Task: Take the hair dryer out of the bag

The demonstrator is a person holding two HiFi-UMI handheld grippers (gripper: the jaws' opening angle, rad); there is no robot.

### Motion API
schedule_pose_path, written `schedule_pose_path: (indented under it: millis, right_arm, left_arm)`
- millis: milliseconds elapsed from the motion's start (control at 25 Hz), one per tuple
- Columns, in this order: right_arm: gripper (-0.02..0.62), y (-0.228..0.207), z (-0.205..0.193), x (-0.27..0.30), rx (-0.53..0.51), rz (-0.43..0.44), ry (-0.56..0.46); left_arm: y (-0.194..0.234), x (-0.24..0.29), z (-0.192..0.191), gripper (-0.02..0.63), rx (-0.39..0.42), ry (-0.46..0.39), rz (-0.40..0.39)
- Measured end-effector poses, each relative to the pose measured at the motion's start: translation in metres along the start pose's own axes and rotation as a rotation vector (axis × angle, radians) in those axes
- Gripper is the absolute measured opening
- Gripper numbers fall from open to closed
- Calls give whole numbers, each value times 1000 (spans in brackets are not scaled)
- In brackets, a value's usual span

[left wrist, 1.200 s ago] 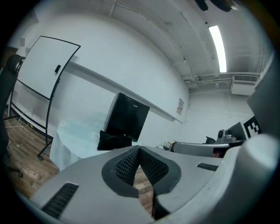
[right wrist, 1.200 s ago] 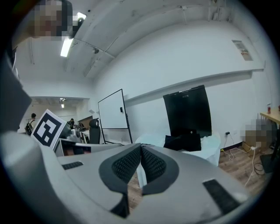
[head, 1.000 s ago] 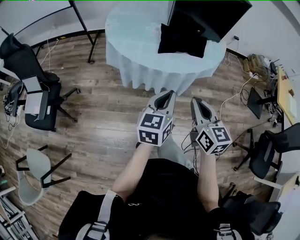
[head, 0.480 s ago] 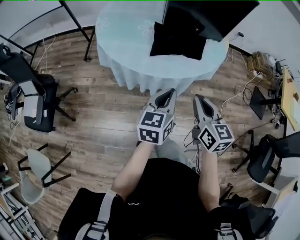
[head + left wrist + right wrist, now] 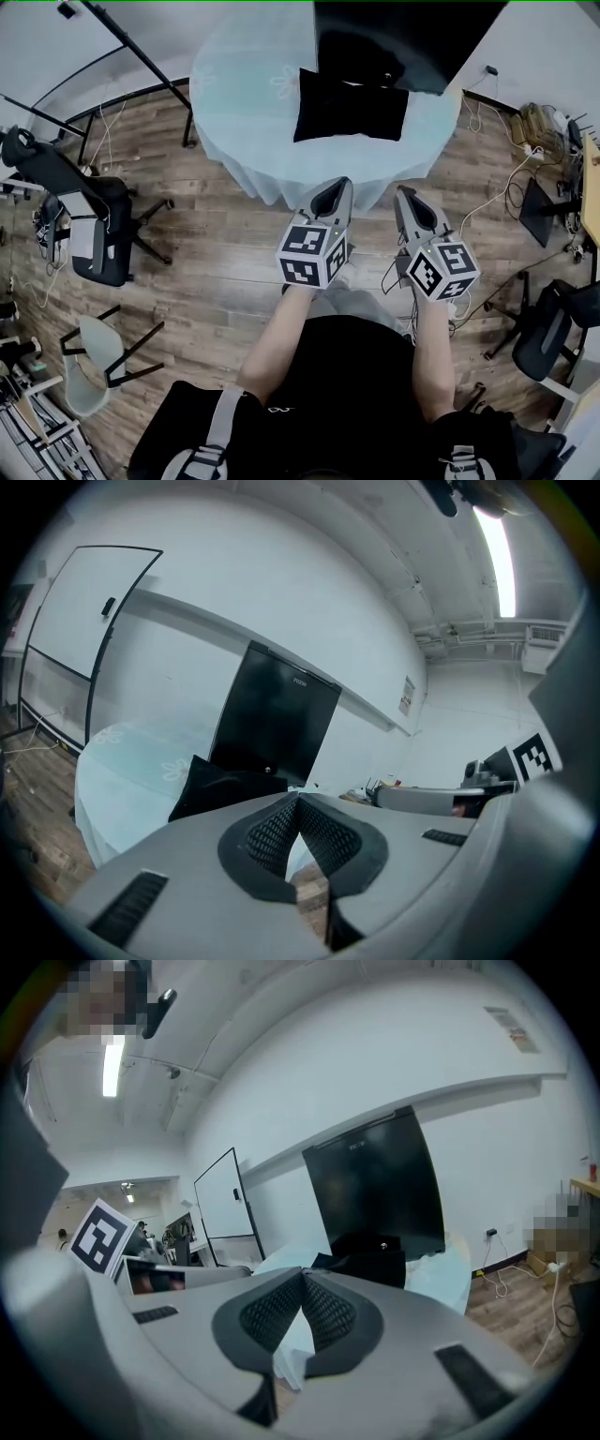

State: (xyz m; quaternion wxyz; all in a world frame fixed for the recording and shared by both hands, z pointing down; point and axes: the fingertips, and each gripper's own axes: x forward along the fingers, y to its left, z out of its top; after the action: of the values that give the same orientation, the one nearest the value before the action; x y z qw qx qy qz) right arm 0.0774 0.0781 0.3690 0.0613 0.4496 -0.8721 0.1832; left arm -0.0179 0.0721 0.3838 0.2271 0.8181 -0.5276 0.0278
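Observation:
A black bag (image 5: 352, 105) lies on the round table with the pale blue cloth (image 5: 244, 103), in front of a large black screen (image 5: 403, 42). No hair dryer shows in any view. My left gripper (image 5: 335, 184) is held just short of the table's near edge, shut and empty. Beside it, my right gripper (image 5: 405, 192) is shut too, with nothing in it. The left gripper view has the bag (image 5: 225, 785) beyond the closed left gripper (image 5: 298, 799). In the right gripper view the bag (image 5: 370, 1265) sits past the closed right gripper (image 5: 303, 1274).
Black office chairs stand at the left (image 5: 89, 225) and at the right (image 5: 544, 328), with a pale chair (image 5: 94, 361) nearer at the left. Cables (image 5: 487, 197) trail over the wooden floor to the right of the table. A black stand's legs (image 5: 141, 47) reach the floor left of the table.
Both grippers have moved forward toward the table with the person, and the table and bag now sit nearer in the head view. Both pairs of jaws stayed shut.

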Motion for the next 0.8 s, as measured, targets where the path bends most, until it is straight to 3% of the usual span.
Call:
schedule_pose_path:
  millis: [480, 560, 680, 800]
  right_arm:
    - [3, -72, 43, -5, 59, -46, -110]
    - [3, -75, 36, 3, 84, -49, -101]
    - [3, -85, 24, 16, 129, -63, -85]
    - [3, -100, 22, 27, 180, -74, -97]
  left_arm:
    - [-29, 67, 31, 19, 193, 42, -20]
    - [-21, 79, 29, 54, 208, 68, -31]
    - [-9, 104, 21, 55, 233, 125, -41]
    - [-5, 130, 15, 117, 327, 191, -58]
